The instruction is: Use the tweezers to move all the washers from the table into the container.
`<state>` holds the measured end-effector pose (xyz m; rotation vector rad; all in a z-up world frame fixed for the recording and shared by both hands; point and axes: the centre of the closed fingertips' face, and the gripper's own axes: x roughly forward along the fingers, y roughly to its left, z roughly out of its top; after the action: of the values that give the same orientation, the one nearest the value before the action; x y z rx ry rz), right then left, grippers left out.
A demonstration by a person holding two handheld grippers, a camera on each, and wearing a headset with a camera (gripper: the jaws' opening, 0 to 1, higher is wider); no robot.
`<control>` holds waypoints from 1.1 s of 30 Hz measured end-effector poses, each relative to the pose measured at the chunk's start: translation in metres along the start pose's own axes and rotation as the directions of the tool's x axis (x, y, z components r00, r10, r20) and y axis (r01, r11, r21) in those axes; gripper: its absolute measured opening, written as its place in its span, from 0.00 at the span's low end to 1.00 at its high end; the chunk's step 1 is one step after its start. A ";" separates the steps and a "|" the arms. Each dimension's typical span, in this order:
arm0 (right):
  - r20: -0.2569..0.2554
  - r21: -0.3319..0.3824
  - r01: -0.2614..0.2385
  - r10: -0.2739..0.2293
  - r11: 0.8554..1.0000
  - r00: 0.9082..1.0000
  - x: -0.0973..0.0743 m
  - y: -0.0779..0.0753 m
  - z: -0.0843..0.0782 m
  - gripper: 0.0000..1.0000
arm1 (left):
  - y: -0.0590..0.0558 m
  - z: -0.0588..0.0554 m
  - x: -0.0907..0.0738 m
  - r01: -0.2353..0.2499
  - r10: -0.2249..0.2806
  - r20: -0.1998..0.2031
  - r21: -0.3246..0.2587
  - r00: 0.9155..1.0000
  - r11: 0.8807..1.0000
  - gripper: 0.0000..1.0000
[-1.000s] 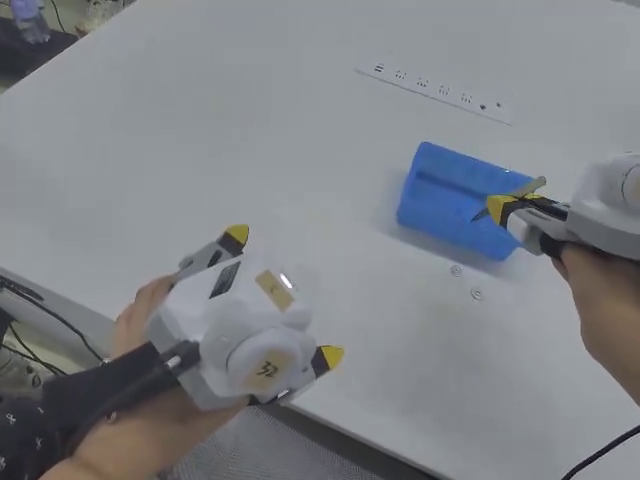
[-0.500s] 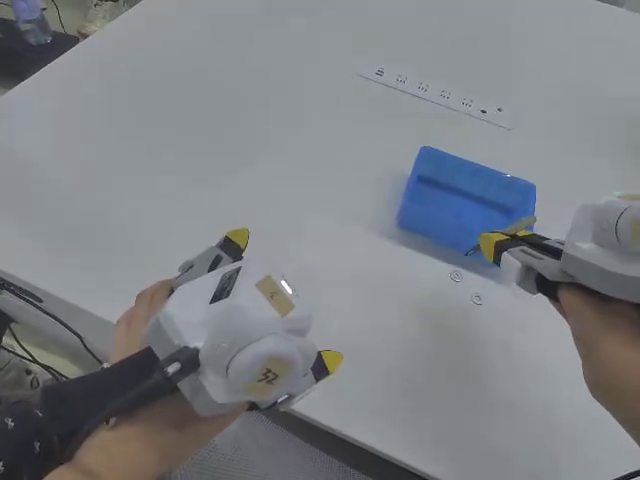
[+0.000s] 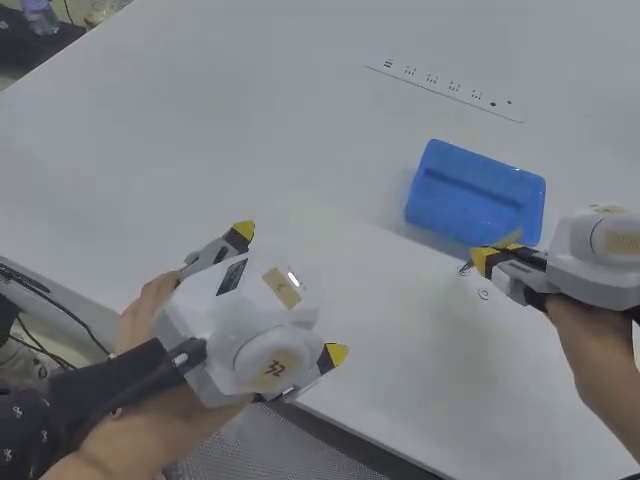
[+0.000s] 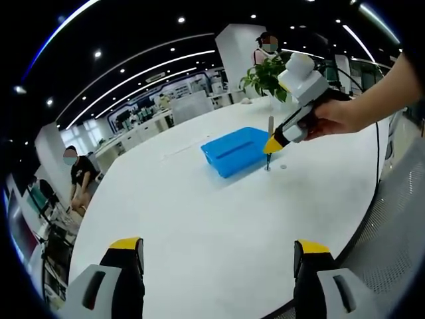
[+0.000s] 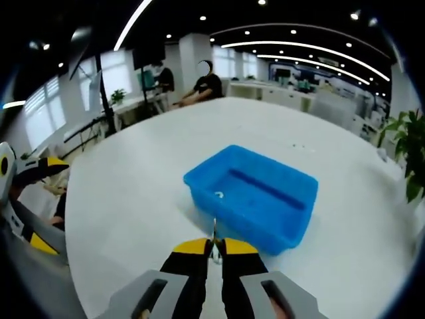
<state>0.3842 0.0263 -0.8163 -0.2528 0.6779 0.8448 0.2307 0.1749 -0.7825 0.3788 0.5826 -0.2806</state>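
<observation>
Right gripper [image 5: 214,247], lower centre of its own view: clenched on the tweezers [image 5: 214,230], which point at the desk [image 3: 300,150] just before the blue container [image 3: 475,195]. One washer [image 5: 219,195] lies inside the container. A second washer [image 3: 484,293] lies on the desk beside the tweezers. Left gripper [image 3: 287,292], lower left of the head view: released, grasping nothing.

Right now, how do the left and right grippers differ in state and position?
The left gripper has its jaws wide open and empty; the right gripper is shut on the tweezers. The left gripper sits by the near edge of the table, the right gripper beside the blue container. Both have yellow-tipped jaws and are hand-held.
</observation>
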 end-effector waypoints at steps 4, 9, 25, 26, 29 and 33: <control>-0.001 0.001 -0.001 0.001 1.000 1.000 0.001 -0.001 0.000 0.03 | 0.000 0.000 0.000 -0.001 0.001 -0.001 0.001 1.000 1.000 0.96; -0.001 -0.007 0.003 -0.003 1.000 1.000 0.001 0.002 0.000 0.03 | 0.000 0.000 0.000 -0.001 0.001 -0.002 0.001 1.000 1.000 0.96; 0.017 0.153 0.022 -0.024 0.988 1.000 0.011 -0.014 0.001 0.02 | 0.000 -0.001 0.000 -0.001 0.001 -0.006 0.006 1.000 1.000 0.95; 0.018 0.157 0.025 -0.028 0.987 0.999 0.011 -0.014 0.001 0.02 | 0.000 -0.001 0.000 -0.002 0.002 -0.007 0.007 1.000 1.000 0.95; 0.013 0.162 0.031 -0.033 0.986 0.999 0.009 -0.012 0.002 0.01 | 0.001 -0.001 0.001 -0.004 0.004 -0.006 0.005 1.000 1.000 0.95; 0.001 0.148 0.033 -0.034 0.988 0.999 0.012 -0.010 0.004 0.00 | 0.001 -0.001 0.000 -0.004 0.004 -0.006 0.004 1.000 1.000 0.95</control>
<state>0.3989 0.0290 -0.8215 -0.1285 0.7283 0.7587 0.2306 0.1761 -0.7835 0.3852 0.5870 -0.2768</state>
